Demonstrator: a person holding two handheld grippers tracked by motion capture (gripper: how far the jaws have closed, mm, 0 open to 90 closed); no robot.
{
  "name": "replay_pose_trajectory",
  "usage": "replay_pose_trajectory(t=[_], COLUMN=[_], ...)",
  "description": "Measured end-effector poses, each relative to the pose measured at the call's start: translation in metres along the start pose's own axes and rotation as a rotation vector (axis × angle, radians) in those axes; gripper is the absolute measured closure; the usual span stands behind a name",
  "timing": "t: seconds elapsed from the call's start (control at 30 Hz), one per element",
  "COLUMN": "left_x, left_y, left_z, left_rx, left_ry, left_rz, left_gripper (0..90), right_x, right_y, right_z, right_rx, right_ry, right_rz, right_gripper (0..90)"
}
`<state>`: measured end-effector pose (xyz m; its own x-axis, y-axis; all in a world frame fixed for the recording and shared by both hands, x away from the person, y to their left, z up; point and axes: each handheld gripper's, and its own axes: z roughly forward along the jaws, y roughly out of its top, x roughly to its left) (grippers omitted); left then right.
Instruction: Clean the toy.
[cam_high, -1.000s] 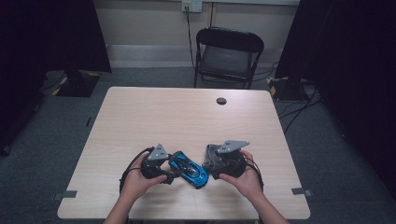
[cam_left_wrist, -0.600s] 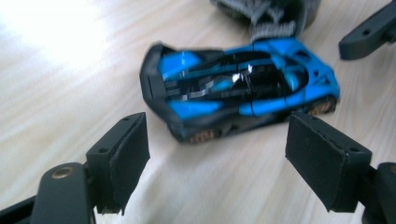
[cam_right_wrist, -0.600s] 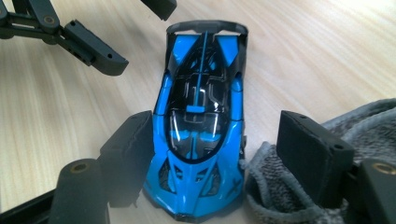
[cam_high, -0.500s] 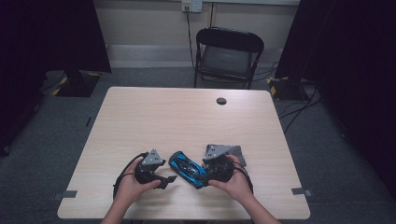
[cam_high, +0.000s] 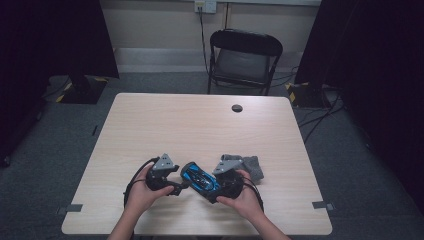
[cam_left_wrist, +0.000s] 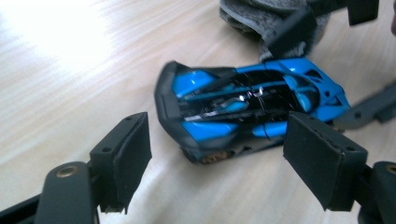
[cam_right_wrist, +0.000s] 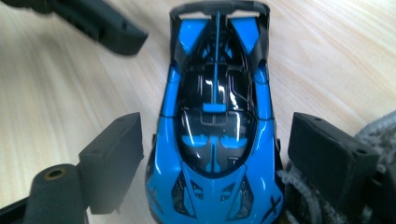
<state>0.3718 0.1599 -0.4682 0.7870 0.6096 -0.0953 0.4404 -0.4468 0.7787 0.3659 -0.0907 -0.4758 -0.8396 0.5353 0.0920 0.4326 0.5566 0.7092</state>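
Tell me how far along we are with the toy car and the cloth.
Done: the blue toy car sits on the table between both grippers, the grey cloth beside it. In hand: the right gripper, jaws just opened wider, straddles the car's nose without pressing; the left gripper stands open at its tail. Left: gripping the car and using the cloth.
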Motion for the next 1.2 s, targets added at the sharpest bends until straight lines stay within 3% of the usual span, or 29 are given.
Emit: replay_pose_trajectory(t=[0.1,0.23,0.5,0.6,0.97,1.13,1.2], left_x=[0.004,0.006,0.008,0.008,0.005,0.005,0.005], left_y=[0.005,0.008,0.004,0.003,0.01,0.011,0.013], left_z=[0.004,0.008,0.009,0.008,0.005,0.005,0.005], left_rx=[0.003,-0.003,-0.006,-0.007,-0.018,-0.012,-0.009], left_ry=[0.001,0.002,0.001,0.0,-0.014,-0.044,-0.052], left_rz=[-0.003,-0.007,-0.022,-0.028,0.004,0.02,0.044], left_gripper=[23.2,23.1,23.1,23.1,22.6,20.1,18.9], right_x=[0.0,0.0,0.004,0.007,0.005,0.003,0.003], right_y=[-0.004,-0.008,-0.015,-0.016,-0.013,-0.012,-0.012], right_z=[0.003,0.005,0.012,0.013,0.013,0.013,0.014], right_rx=[0.007,0.012,0.022,0.013,0.023,0.024,0.025], right_ry=[-0.02,-0.015,-0.036,-0.047,-0.027,-0.003,0.007], right_rz=[-0.017,-0.005,-0.041,-0.069,-0.089,-0.128,-0.137], right_gripper=[16.0,15.5,16.0,22.9,24.3,24.3,24.3])
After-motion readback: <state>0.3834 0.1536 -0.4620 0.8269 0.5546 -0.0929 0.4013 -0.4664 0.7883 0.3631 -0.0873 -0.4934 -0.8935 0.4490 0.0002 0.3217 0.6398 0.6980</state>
